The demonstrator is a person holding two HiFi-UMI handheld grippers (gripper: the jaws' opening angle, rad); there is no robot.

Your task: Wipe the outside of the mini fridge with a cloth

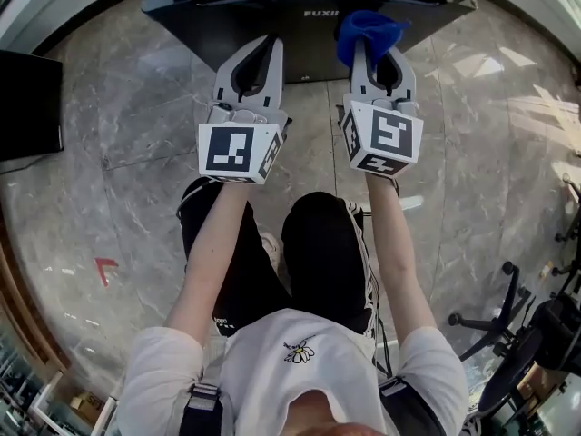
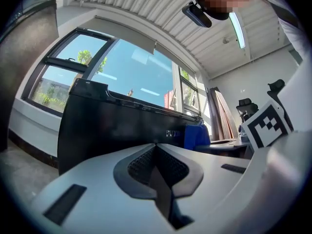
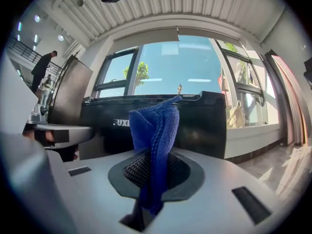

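A black mini fridge (image 1: pixel 272 16) stands on the floor ahead of me, its front showing in the left gripper view (image 2: pixel 112 130) and the right gripper view (image 3: pixel 204 121). My right gripper (image 1: pixel 360 44) is shut on a blue cloth (image 1: pixel 368 33), which bunches up above the jaws (image 3: pixel 155 135) close to the fridge's front. My left gripper (image 1: pixel 270 42) is shut with nothing in it, its tips just short of the fridge front. The blue cloth (image 2: pixel 196 136) also shows at the right of the left gripper view.
The floor is grey marble tile (image 1: pixel 118 198). A dark cabinet (image 1: pixel 27 103) stands at the left. Office chairs (image 1: pixel 517 334) stand at the lower right. Large windows (image 3: pixel 180 69) rise behind the fridge. A person (image 3: pixel 43 69) stands far off at the left.
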